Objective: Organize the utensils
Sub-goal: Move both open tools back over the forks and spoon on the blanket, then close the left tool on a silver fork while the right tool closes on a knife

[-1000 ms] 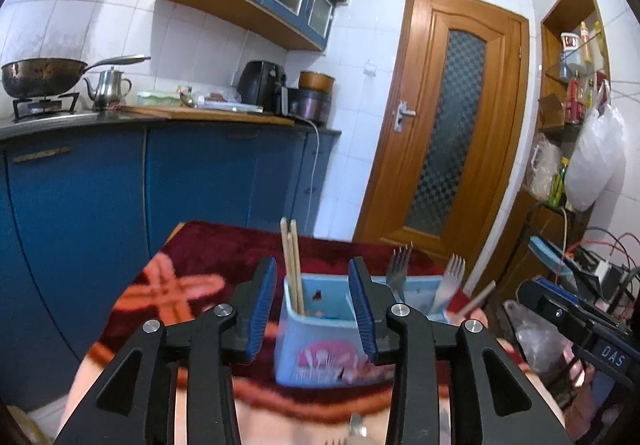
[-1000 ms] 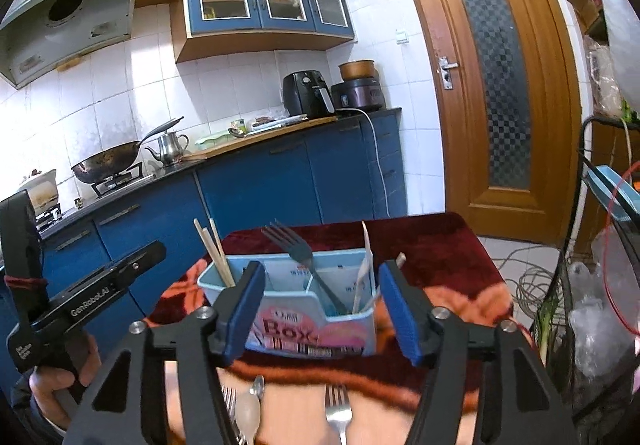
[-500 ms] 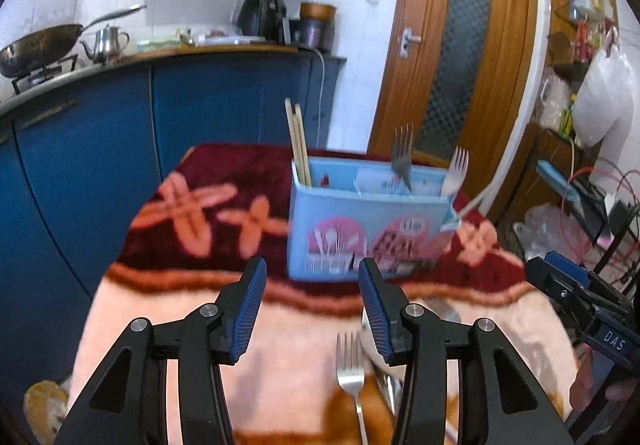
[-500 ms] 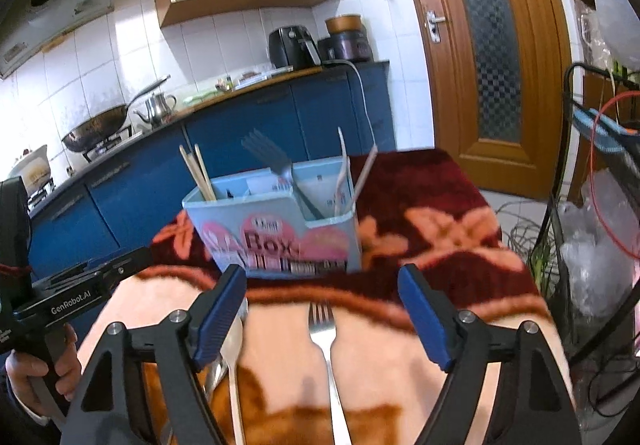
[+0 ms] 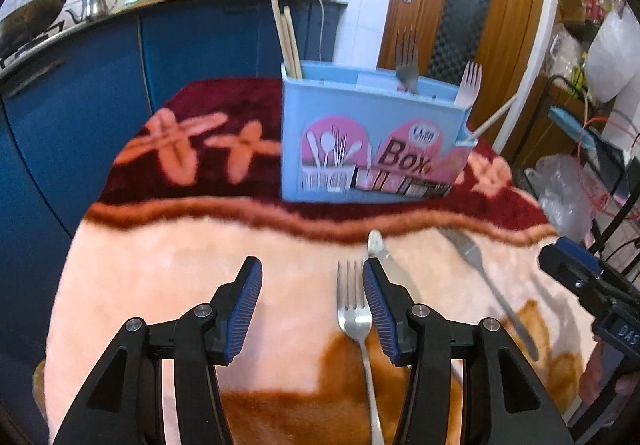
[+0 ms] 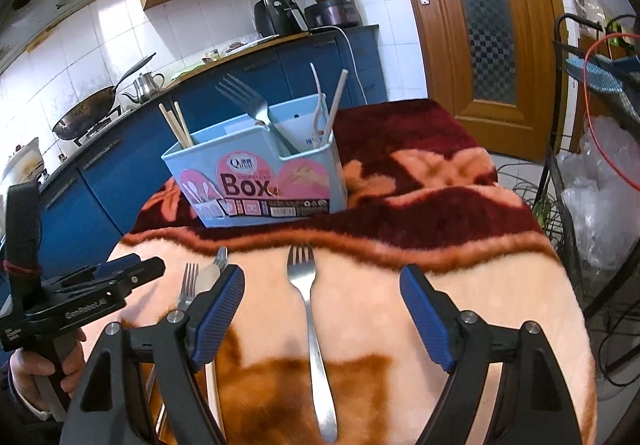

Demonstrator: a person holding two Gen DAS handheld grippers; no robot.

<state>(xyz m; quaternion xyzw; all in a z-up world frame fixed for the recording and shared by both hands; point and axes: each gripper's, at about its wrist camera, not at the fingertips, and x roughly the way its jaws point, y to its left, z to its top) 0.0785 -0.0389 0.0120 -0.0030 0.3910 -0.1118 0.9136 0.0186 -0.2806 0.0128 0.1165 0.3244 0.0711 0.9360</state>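
Observation:
A light blue utensil box (image 5: 372, 149) (image 6: 256, 173) stands on the dark red part of a blanket, holding wooden chopsticks (image 5: 286, 41), a steel fork (image 6: 244, 101) and white plastic cutlery (image 6: 320, 113). My left gripper (image 5: 311, 265) hovers low over the pink part, its jaws opening. A steel fork (image 5: 354, 321) lies between them, close to the right finger, untouched. My right gripper (image 6: 320, 271) is open wide, straddling another steel fork (image 6: 310, 309) that lies flat, tines toward the box. A third steel utensil (image 5: 376, 245) lies between the two forks.
The blanket (image 6: 460, 285) covers a small table. Blue kitchen cabinets (image 5: 100, 85) stand behind it to the left. On the right are a wooden door (image 6: 480, 25), a wire rack with plastic bags (image 6: 600, 185) and cables. A hand holds the left gripper's handle (image 6: 40, 361).
Both grippers have sunk and tipped downward toward the blanket, bringing the loose forks into view. Both pairs of jaws stand wider than a second ago.

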